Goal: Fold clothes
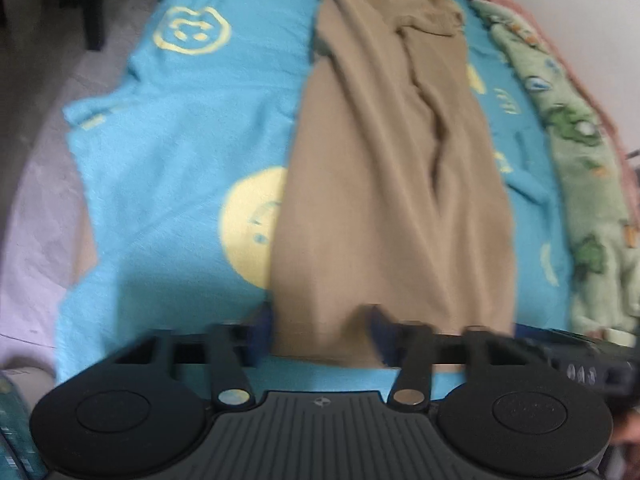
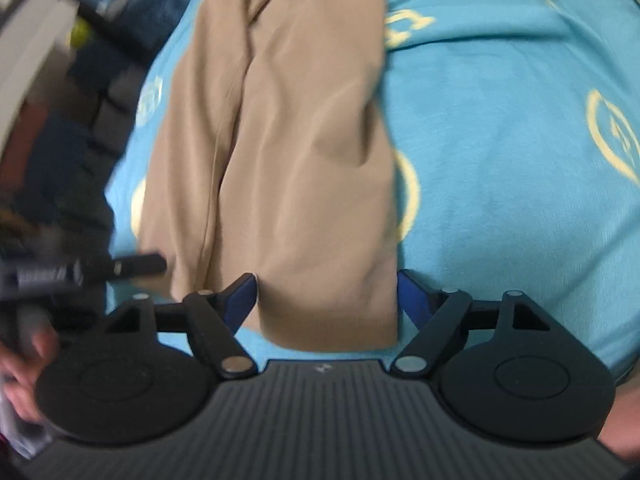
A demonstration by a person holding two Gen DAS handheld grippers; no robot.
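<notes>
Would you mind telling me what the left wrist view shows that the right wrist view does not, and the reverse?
Only the left wrist view shows the green patterned blanket along the far side of the bed and a pale floor.

Only the right wrist view shows dark clutter beside the bed and the other gripper's black tip reaching in.

Both show the tan trousers lying lengthwise on the blue smiley-print sheet, with an open gripper at the near hem: left gripper, right gripper.
</notes>
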